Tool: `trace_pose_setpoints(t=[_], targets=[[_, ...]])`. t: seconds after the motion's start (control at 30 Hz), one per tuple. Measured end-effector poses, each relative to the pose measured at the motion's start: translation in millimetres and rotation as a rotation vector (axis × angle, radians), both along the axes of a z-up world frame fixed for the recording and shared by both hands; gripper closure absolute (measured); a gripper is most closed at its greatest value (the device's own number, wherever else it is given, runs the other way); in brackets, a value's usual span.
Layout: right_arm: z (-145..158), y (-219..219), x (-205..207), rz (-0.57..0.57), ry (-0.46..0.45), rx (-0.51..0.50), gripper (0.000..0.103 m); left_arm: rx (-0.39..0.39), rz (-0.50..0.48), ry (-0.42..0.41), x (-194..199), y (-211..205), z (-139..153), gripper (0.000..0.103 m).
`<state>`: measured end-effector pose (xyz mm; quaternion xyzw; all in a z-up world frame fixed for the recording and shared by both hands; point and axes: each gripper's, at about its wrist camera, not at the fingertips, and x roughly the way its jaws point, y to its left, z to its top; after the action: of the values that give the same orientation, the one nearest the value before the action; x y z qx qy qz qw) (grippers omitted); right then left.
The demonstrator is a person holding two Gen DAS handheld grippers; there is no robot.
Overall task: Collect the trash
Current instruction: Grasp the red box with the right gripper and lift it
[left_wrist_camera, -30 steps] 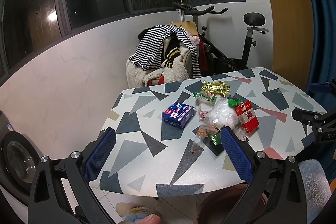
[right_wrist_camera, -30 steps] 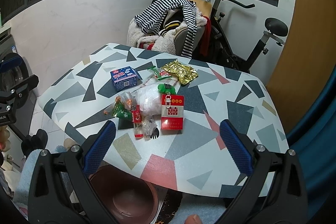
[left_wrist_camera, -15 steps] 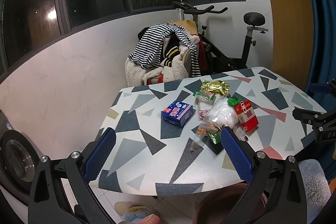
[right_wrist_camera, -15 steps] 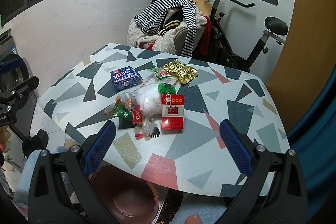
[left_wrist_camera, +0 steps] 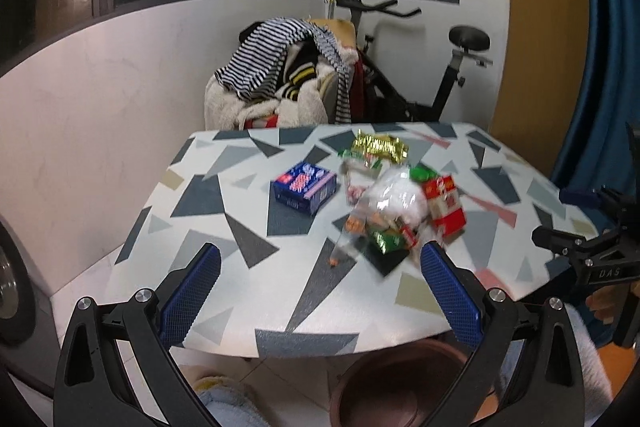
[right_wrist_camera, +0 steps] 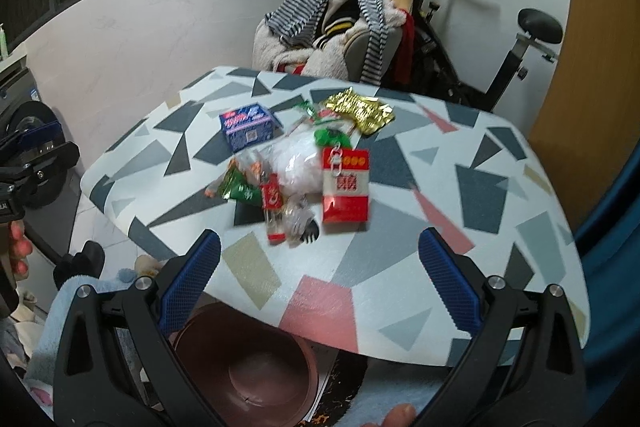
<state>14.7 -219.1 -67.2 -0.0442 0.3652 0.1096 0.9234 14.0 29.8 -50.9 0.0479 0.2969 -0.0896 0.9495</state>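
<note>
1. Right wrist view: right gripper (right_wrist_camera: pixel 319 259) wide open, empty, above patterned tabletop (right_wrist_camera: pixel 500 195).
2. Left gripper (left_wrist_camera: pixel 320 271) likewise spread, empty.
3. Wrapper trash pile (right_wrist_camera: pixel 296 171) mid-table; red carton (right_wrist_camera: pixel 345 187) print blurred, unreadable.
4. Blue box (left_wrist_camera: pixel 305 187) beside pile.
5. Brown bin (right_wrist_camera: pixel 248 371) below table edge.

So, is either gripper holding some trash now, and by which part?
Nothing is held. The left gripper and the right gripper are both open and empty; the trash pile lies untouched on the table.

Left claw (left_wrist_camera: pixel 320 269) and right claw (right_wrist_camera: pixel 319 255) both gape wide, holding nothing.
</note>
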Motion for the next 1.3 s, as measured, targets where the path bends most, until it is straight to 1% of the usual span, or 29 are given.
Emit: trace_pose_setpoints(t=[0.1,0.17,0.23,0.3,0.37,0.47,0.53,0.6,0.7,0.77,0.8,0.83,0.93,1.1,1.17,1.2,1.23,1.27,1.3], targets=[[-13,5,2,0.018,0.0,-0.022,0.006,-0.008,-0.015,0.034,5,2,-12,0.005],[-20,5,6,0.026,0.026,-0.024,0.006,-0.009,-0.015,0.045,7,2,-18,0.005],[-26,4,10,0.023,0.04,-0.026,0.006,0.007,-0.015,0.041,10,1,-24,0.005],[-30,2,14,0.0,0.033,-0.048,0.006,0.035,-0.015,0.017,12,-2,-29,0.005],[-32,-3,20,-0.02,0.03,-0.051,0.006,0.051,-0.024,0.012,16,-4,-33,0.005],[-35,-14,30,-0.037,0.022,-0.018,0.006,0.053,-0.039,0.037,26,-5,-39,0.005],[-37,-20,40,-0.052,0.032,0.01,0.006,0.018,-0.063,0.08,35,-5,-45,0.005],[-42,-28,54,-0.064,0.05,0.053,0.006,0.009,-0.055,0.106,43,-5,-51,0.005],[-50,-34,72,-0.064,0.062,0.09,0.006,-0.005,-0.024,0.129,57,-3,-58,0.005],[-57,-33,84,-0.056,0.073,0.097,0.01,-0.035,-0.008,0.147,65,-1,-61,0.005],[-61,-32,91,-0.052,0.081,0.102,0.014,-0.058,0.004,0.159,70,2,-63,0.005],[-65,-31,98,-0.048,0.089,0.111,0.016,-0.077,0.011,0.167,73,5,-64,0.005],[-78,-29,122,-0.043,0.112,0.141,0.02,-0.127,0.03,0.177,83,11,-67,0.005],[-92,-21,153,-0.042,0.141,0.172,0.023,-0.167,0.047,0.207,94,17,-73,0.006],[-98,-16,163,-0.036,0.156,0.159,0.028,-0.175,0.046,0.214,96,17,-75,0.006],[-102,-13,167,-0.029,0.166,0.143,0.033,-0.178,0.044,0.217,96,17,-75,0.006],[-105,-11,169,-0.023,0.175,0.134,0.043,-0.181,0.042,0.218,97,17,-75,0.006],[-107,-10,170,-0.015,0.187,0.12,0.045,-0.181,0.039,0.218,97,16,-76,0.006],[-108,-10,167,-0.007,0.189,0.116,0.045,-0.18,0.037,0.217,96,16,-75,0.006]])
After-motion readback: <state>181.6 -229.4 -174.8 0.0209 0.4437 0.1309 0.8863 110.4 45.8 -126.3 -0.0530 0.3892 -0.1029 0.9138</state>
